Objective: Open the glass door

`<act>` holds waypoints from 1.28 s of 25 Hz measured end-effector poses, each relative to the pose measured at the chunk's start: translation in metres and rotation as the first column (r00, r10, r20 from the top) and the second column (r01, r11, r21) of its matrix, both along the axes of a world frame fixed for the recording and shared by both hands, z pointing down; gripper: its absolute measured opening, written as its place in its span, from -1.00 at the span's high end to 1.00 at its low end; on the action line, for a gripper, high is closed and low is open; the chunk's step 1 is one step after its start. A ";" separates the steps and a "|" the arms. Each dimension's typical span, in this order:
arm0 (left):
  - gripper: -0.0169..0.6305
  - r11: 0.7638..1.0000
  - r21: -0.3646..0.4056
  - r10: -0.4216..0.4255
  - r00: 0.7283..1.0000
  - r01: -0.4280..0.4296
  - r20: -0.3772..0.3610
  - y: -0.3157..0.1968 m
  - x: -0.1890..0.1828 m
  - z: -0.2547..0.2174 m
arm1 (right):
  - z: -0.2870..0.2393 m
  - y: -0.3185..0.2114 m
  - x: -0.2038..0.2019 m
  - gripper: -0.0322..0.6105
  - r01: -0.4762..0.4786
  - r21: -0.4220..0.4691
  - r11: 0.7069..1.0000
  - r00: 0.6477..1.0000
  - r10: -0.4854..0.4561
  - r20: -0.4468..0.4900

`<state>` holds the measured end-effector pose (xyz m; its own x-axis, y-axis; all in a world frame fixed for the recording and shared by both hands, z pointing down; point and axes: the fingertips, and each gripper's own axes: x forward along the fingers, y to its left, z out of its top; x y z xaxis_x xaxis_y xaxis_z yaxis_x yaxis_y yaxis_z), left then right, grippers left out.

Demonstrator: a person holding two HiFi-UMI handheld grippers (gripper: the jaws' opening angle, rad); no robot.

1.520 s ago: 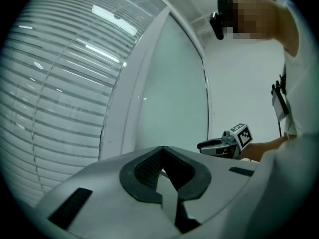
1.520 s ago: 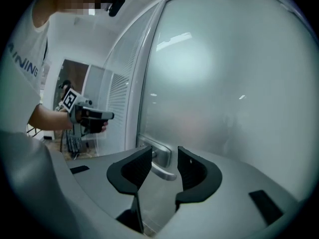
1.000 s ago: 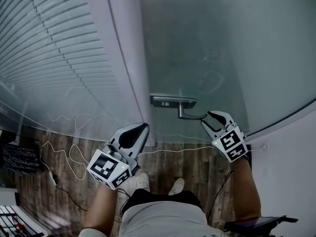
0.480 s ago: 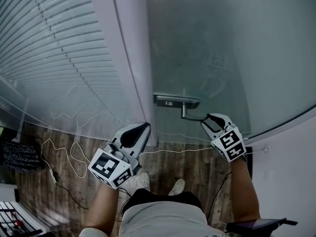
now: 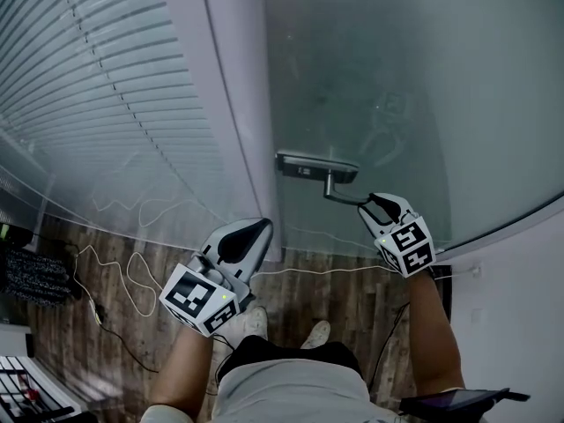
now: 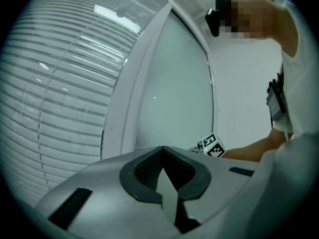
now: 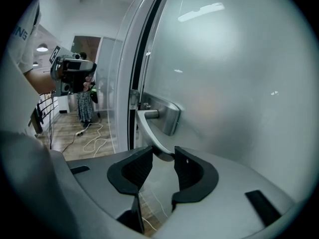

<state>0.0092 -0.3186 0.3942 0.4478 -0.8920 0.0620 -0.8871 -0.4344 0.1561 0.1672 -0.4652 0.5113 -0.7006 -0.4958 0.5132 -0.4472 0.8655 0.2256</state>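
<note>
The frosted glass door (image 5: 388, 77) carries a metal lever handle (image 5: 342, 196) on a plate (image 5: 315, 167) near its left edge. My right gripper (image 5: 374, 204) sits at the free end of the lever. In the right gripper view the lever (image 7: 148, 127) curves down into my right gripper (image 7: 163, 155), and its tip fills the gap between both pads. My left gripper (image 5: 256, 228) hangs shut and empty in front of the white door frame (image 5: 233, 104), apart from the handle. In the left gripper view the left gripper (image 6: 162, 149) faces the door (image 6: 174, 93).
Glass with white blinds (image 5: 97, 86) fills the left side. A white cable (image 5: 115, 271) loops over the wooden floor below it. My feet stand close to the door. A white wall (image 5: 520, 263) borders the door on the right.
The right gripper has shifted slightly down and in on the lever's end, and its jaws have narrowed onto it. The left gripper has stayed where it was.
</note>
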 end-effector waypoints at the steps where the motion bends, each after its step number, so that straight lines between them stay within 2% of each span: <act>1: 0.95 1.000 0.002 0.000 1.000 0.000 0.001 0.000 0.001 -0.001 | 0.000 -0.003 0.000 0.47 0.004 -0.002 1.000 1.000 -0.004 -0.004; 5: 0.95 1.000 0.009 -0.008 1.000 0.008 0.000 -0.003 -0.004 -0.007 | -0.006 -0.020 -0.007 0.48 0.037 0.002 0.999 0.998 -0.037 -0.042; 10: 0.95 1.000 0.010 -0.024 1.000 0.024 0.001 -0.003 -0.011 -0.008 | -0.015 -0.041 -0.013 0.49 0.036 0.031 0.999 0.997 -0.034 -0.067; 32: 0.95 0.992 0.031 -0.125 0.992 0.124 0.023 -0.001 -0.010 -0.016 | -0.020 -0.141 -0.028 0.48 -0.085 0.098 0.992 0.996 0.085 0.001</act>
<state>-0.0011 -0.3193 0.3787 0.3317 -0.9423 0.0447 -0.9380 -0.3244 0.1226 0.1391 -0.6062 0.4911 -0.6523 -0.6015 0.4612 -0.5176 0.7980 0.3086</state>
